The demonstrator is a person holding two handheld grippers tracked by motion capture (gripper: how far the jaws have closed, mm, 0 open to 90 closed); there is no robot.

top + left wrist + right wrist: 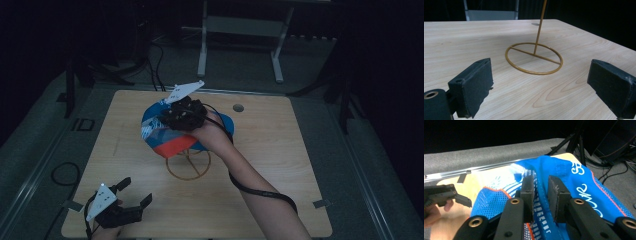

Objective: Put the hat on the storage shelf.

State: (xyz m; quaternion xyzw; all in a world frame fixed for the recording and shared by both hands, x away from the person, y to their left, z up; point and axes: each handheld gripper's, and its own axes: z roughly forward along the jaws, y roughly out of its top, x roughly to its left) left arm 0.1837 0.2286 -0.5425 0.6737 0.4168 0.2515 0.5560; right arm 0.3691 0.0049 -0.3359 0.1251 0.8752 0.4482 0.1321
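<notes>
My right gripper (541, 192) pinches the cap (574, 182) above the stand (534, 58); left gripper (131, 192) gapes idle. Next, I'd lower it squarely.

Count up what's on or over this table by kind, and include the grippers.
Handheld grippers: 2, left gripper open, right gripper shut on the cap
Blue mesh cap: 1
Gold wire stand: 1
Total: 4
</notes>
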